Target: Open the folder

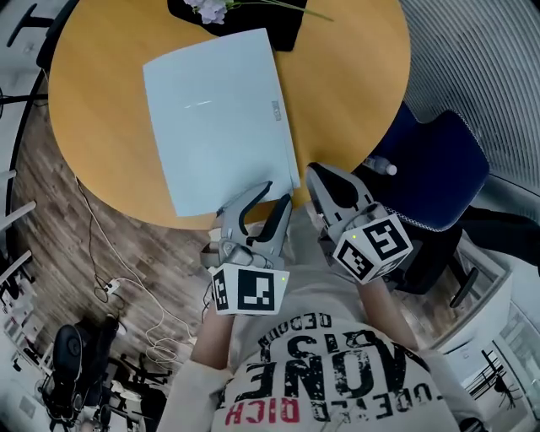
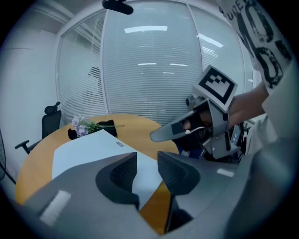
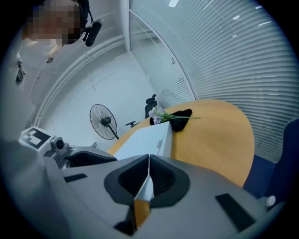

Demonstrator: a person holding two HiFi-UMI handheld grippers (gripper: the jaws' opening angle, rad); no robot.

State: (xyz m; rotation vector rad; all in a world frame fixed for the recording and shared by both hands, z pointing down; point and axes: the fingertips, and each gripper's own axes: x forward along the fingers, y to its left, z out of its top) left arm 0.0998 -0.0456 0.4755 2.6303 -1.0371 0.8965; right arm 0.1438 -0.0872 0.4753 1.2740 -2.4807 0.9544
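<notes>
A pale blue folder (image 1: 219,118) lies shut and flat on the round wooden table (image 1: 354,76), one corner close to the near edge. My left gripper (image 1: 277,196) hovers over that near corner, its jaws open with nothing between them; the folder (image 2: 88,147) shows beyond the gap of the left gripper (image 2: 147,168). My right gripper (image 1: 314,173) sits just right of the same corner over the table edge. The tips of the right gripper (image 3: 148,158) meet, shut, with nothing caught between them; the folder (image 3: 145,137) lies ahead. From the left gripper view, the right gripper (image 2: 156,135) hangs beside it.
A sprig of purple flowers (image 1: 211,10) lies on a black cloth (image 1: 283,25) at the table's far side. A blue chair (image 1: 439,160) stands right of the table. Cables (image 1: 126,295) trail on the wood floor at the left. A fan (image 3: 103,121) stands by the wall.
</notes>
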